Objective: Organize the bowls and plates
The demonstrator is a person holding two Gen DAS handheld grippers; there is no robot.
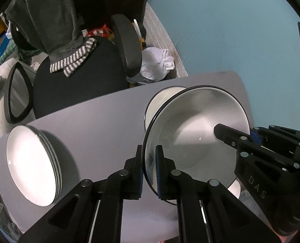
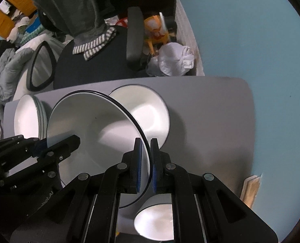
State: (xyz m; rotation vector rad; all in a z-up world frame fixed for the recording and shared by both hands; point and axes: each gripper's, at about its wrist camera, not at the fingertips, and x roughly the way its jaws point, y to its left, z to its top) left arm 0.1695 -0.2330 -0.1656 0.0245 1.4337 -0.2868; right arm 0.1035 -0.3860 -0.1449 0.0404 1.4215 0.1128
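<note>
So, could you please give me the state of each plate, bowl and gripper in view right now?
Black-rimmed plate: off the table, gripped at opposite edges by both grippers.
Left gripper: shut on the plate's rim.
Right gripper: shut on the plate's rim.
Plate stack: resting on the table, untouched.
Far bowl: on the table, empty.
Near bowl: on the table, empty.

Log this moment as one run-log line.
left gripper: shut on plate rim | right gripper: shut on opposite rim | plate: held above table | plate stack: on table
</note>
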